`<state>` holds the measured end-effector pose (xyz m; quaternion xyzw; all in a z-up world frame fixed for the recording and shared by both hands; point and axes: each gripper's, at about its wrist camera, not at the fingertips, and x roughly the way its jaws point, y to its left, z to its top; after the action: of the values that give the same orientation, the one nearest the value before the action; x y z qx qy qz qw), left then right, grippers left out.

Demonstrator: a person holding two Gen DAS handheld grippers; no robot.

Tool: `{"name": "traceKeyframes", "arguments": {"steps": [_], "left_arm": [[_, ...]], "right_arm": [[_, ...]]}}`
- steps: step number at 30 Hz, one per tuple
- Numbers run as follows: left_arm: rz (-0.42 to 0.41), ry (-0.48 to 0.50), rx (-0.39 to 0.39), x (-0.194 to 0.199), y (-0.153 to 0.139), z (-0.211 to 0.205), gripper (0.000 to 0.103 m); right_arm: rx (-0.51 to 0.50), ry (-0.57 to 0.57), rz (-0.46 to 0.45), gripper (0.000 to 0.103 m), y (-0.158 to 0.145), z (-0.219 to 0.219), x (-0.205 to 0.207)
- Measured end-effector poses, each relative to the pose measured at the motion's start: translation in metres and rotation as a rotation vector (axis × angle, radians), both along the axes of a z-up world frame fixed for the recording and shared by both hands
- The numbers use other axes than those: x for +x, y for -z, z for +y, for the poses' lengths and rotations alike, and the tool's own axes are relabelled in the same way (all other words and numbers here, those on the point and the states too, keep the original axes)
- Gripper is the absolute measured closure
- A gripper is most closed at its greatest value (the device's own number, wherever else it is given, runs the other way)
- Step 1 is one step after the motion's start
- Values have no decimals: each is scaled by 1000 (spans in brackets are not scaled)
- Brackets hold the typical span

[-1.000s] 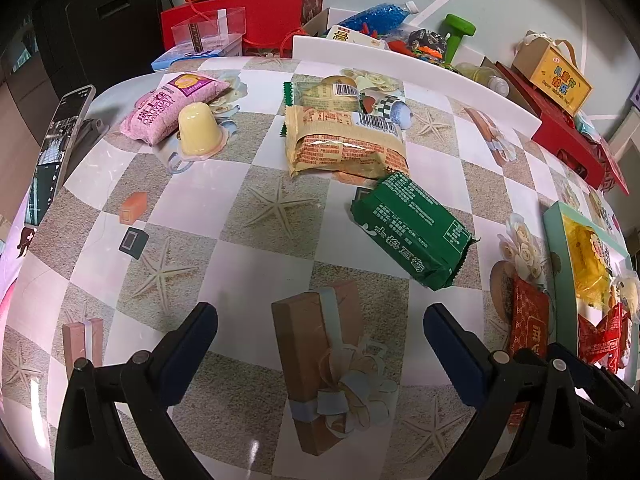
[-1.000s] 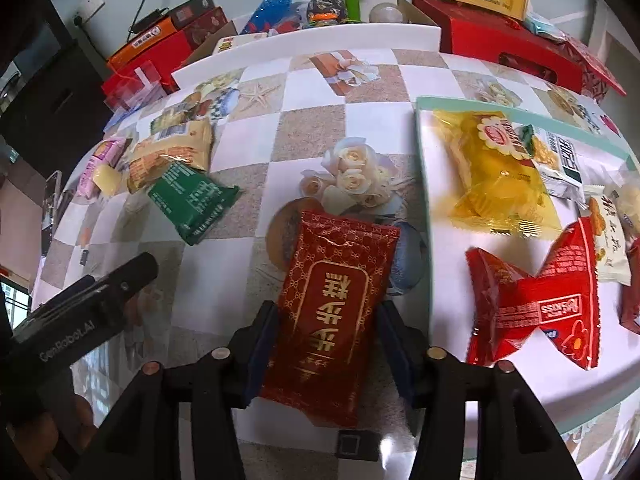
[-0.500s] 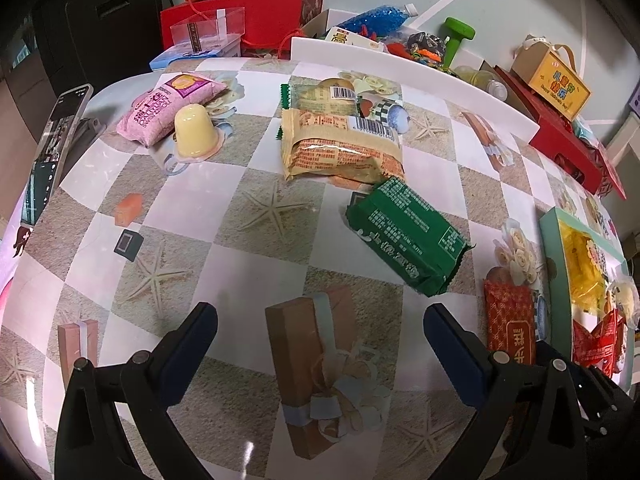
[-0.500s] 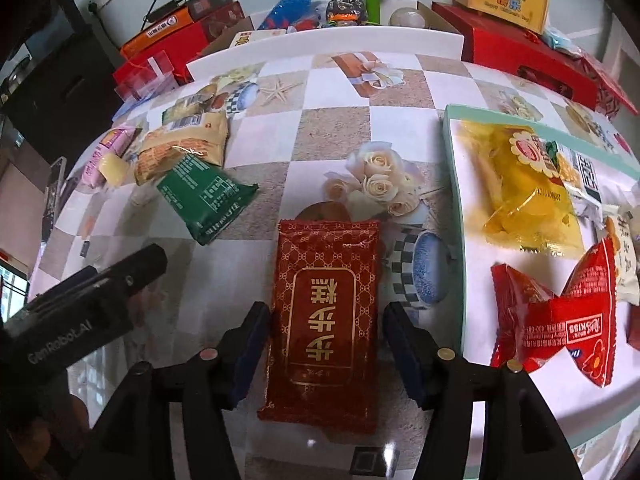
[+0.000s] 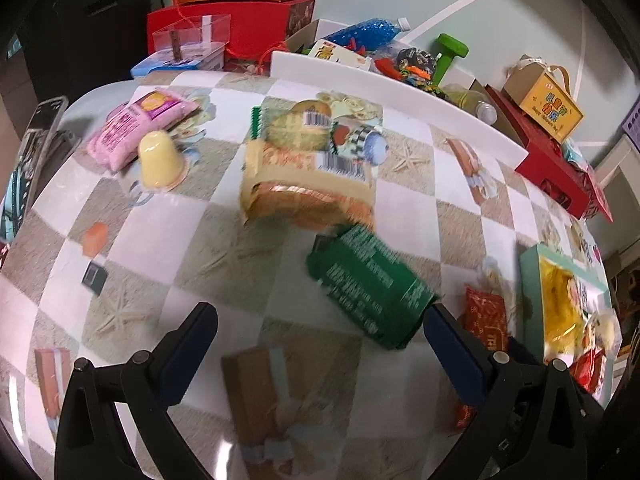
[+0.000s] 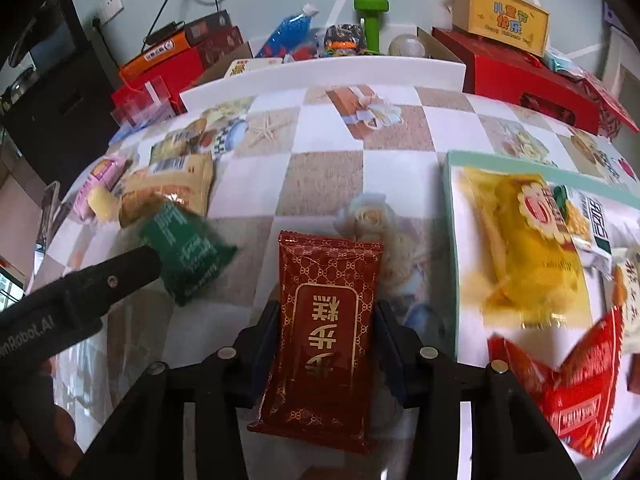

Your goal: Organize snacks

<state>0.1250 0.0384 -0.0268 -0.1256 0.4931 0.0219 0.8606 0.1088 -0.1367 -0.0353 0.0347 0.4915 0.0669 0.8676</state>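
My right gripper is shut on a dark red snack packet with gold print, held over the table left of the teal-rimmed tray; the packet also shows in the left wrist view. The tray holds a yellow bag, a red bag and other snacks. My left gripper is open and empty above the table, with a green packet just ahead of its right finger. A beige packet, a pink packet and a yellow jelly cup lie farther back.
A white board runs along the table's far edge. Behind it stand red boxes, a blue bottle, a green dumbbell and a yellow gift box. A phone stands at the left edge.
My right gripper has closed on the red packet and lifted it off the table. My left gripper has moved forward and right toward the green packet.
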Motion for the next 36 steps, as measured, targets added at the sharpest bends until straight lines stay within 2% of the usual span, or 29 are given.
{"name": "traceKeyframes", "arguments": {"steps": [6,11,15,23,26,29,31,32,36], "left_arm": [[-18,8,-1,23,2,-12,1],[12,19,10,37,18,-23,4],[17,23,50,36,20,-25,8],[31,22,62,22,19,-9,14],[32,11,61,19,17,-2,31],[33,0,66,18,17,6,37],[32,4,65,18,17,7,46],[31,10,67,17,17,7,57],[26,41,71,15,15,0,61]], "right_arm": [[-3,-13,-23,54,1,-2,7],[-5,-14,-26,54,1,-4,9],[-11,-9,-23,54,0,-6,8],[-15,-7,-19,54,1,-7,7],[-14,-8,-18,54,1,-8,7],[-16,-8,-18,54,1,-8,6],[-15,-8,-18,54,1,-8,6],[-14,-8,-17,54,1,-8,6],[-13,-10,-16,54,0,-7,5]]}}
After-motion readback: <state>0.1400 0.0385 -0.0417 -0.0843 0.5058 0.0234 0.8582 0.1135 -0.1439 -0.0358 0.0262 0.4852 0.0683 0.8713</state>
